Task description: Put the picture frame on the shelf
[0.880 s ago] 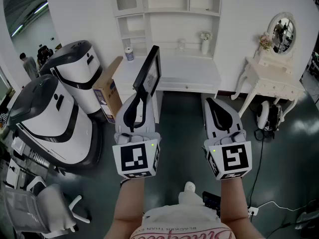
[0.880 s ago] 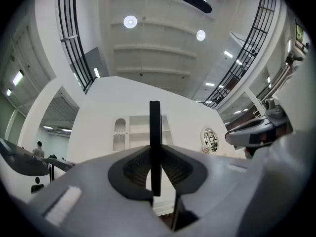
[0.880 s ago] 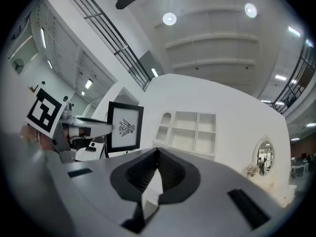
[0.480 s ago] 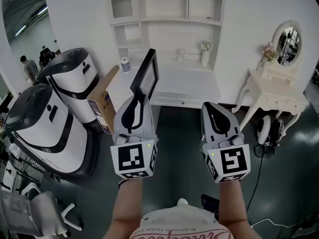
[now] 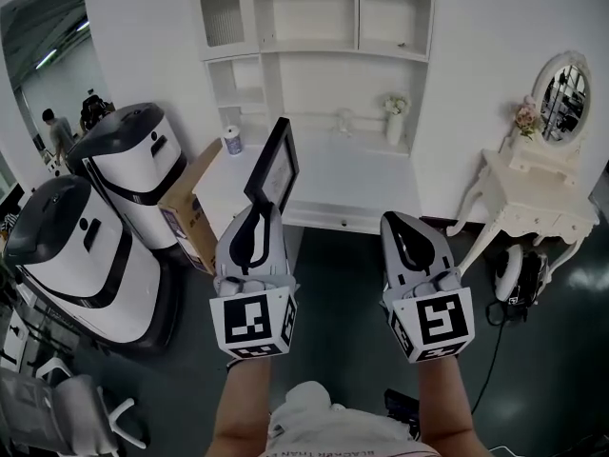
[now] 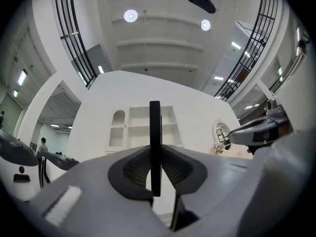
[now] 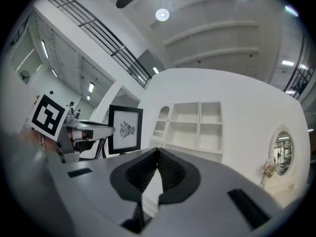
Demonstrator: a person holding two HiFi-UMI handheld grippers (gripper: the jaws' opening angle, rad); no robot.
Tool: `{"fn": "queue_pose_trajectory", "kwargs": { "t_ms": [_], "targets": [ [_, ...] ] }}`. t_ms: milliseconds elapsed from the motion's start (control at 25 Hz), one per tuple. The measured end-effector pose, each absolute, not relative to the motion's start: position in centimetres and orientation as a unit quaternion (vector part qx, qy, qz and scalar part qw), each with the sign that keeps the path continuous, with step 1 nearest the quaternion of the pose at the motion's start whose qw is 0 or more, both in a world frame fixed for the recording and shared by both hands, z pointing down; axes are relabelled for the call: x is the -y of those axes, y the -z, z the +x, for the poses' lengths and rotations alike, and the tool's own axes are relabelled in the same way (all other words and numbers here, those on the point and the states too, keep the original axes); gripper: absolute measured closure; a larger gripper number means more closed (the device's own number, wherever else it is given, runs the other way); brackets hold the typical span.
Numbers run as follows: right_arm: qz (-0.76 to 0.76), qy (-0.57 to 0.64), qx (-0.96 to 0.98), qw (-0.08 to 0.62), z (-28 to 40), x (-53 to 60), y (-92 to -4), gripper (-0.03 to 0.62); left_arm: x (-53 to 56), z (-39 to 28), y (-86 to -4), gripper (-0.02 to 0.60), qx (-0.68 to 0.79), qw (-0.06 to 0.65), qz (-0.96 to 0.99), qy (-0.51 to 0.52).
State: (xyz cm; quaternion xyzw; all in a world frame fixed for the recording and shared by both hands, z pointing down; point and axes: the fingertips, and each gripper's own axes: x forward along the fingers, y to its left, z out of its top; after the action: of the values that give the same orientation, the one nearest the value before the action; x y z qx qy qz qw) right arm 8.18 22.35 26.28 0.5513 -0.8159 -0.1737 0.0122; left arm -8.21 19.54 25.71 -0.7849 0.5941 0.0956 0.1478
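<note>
At the far left of the head view stand two large white machines with black tops (image 5: 90, 246); a person (image 5: 57, 131) stands well behind them; a cardboard box (image 5: 186, 209) leans beside the nearer machine, against the end of a white desk (image 5: 357, 184).

A small cylindrical container (image 5: 231, 140) sits on the desk's left corner. The left gripper (image 5: 261, 209) is raised in front of the desk, tilted a little upward; its jaws are nearly together and clamped on the lower edge of the black picture frame (image 5: 273, 165), which stands up out of them, held in the air in front of the desk's left part and below the white shelf unit (image 5: 314, 27). In the left gripper view the frame (image 6: 155, 125) shows edge-on, a thin dark bar pinched between the ribbed pads (image 6: 136, 168), with the shelf unit (image 6: 148, 127) straight behind it.

A small vase of flowers (image 5: 394, 120) stands at the back of the desk; the right gripper (image 5: 403, 225) hangs beside the left one, well apart from the frame; in its own view its jaws meet at the tips with nothing between them, and the frame's face (image 7: 125, 130), white with a dark emblem, shows at the left. At the far right is a white dressing table (image 5: 528, 219) with an oval mirror (image 5: 561, 84).
</note>
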Motion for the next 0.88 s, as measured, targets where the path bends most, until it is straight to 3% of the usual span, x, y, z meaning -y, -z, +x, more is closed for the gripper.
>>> {"fn": "queue_pose_trajectory", "kwargs": {
  "t_ms": [880],
  "targets": [
    [0.568,0.169,0.805,0.035,8.5,1.2,-26.8,0.585,5.5,-8.6,-26.0,0.512,-0.587,0.125,-0.793,-0.107]
  ]
}}
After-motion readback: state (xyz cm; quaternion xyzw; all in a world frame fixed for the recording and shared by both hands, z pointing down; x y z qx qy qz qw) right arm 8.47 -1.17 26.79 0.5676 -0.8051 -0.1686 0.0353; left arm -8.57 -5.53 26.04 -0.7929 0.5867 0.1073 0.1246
